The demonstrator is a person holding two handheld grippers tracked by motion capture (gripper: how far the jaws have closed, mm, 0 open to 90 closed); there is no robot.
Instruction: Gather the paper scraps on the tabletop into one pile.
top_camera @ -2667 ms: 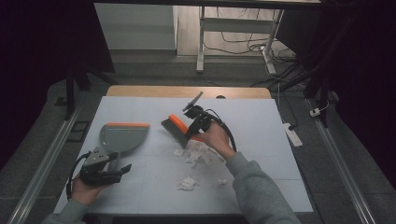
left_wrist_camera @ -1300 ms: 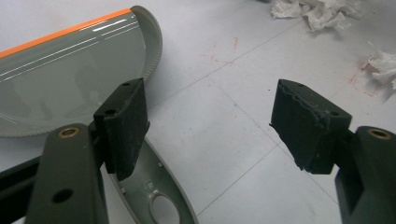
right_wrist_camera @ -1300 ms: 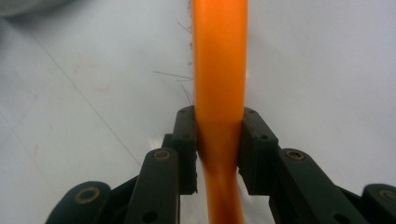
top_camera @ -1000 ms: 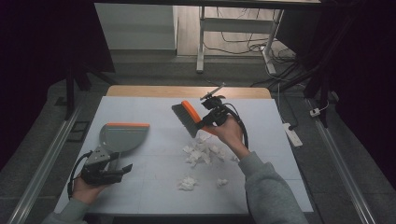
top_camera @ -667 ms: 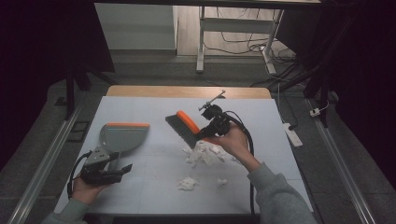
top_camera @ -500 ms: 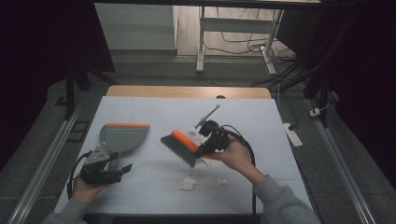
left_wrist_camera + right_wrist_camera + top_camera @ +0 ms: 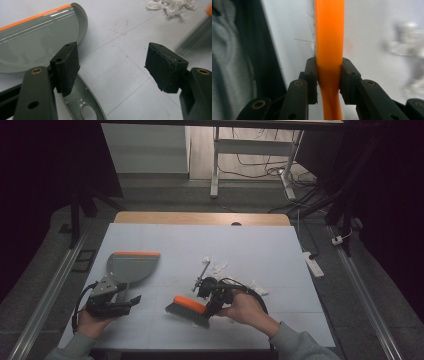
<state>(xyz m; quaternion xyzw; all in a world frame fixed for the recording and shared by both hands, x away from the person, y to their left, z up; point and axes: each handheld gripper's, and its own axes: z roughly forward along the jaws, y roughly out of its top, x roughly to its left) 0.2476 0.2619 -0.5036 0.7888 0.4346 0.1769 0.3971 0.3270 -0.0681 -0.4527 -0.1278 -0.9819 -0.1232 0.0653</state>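
The grey dustpan (image 7: 129,266) has nothing in it. The right tool (image 7: 212,298) grips the orange brush (image 7: 189,307). The left tool (image 7: 112,70) is released. Paper scraps (image 7: 409,50) look blurry.

A pale blue sheet (image 7: 260,245) covers the wooden table (image 7: 200,218), metal rails (image 7: 45,290) flank it on grey floor, a white power strip (image 7: 313,263) lies right, cables (image 7: 260,162) tangle beyond, darkness all round.

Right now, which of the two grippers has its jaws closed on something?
The right gripper: its jaws clamp the brush's orange handle, while the left gripper stands open, empty.
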